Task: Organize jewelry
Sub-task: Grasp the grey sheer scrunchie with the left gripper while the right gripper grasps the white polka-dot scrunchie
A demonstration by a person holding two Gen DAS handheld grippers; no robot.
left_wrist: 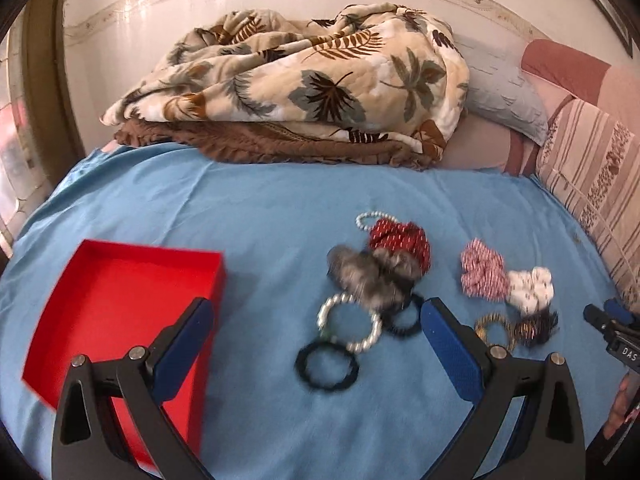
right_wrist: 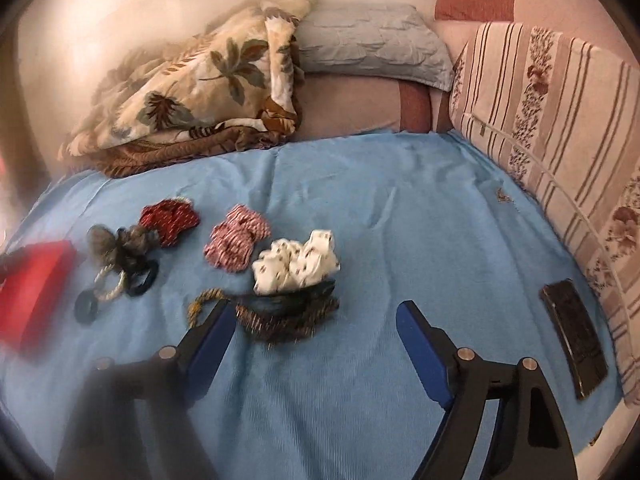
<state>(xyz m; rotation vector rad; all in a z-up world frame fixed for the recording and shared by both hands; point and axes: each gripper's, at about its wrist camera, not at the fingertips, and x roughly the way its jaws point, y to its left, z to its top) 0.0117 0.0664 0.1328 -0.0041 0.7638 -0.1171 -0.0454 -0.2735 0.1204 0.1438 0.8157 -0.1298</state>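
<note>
Your left gripper (left_wrist: 316,312) and right gripper (right_wrist: 316,316) both gape empty (jaws wide apart); red box (left_wrist: 120,300) sits lower left, pearl bracelet (left_wrist: 349,322) centre frame.

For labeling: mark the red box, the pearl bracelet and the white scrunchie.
red box (left_wrist: 120,280), left wrist view, bare inner floor.
pearl bracelet (left_wrist: 374,334), left wrist view, right bead arc.
white scrunchie (right_wrist: 298,266), right wrist view, fabric middle.

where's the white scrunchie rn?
The white scrunchie lies on the blue sheet, touching the pink striped scrunchie on its left, with a dark fringed hair tie just in front.
</note>
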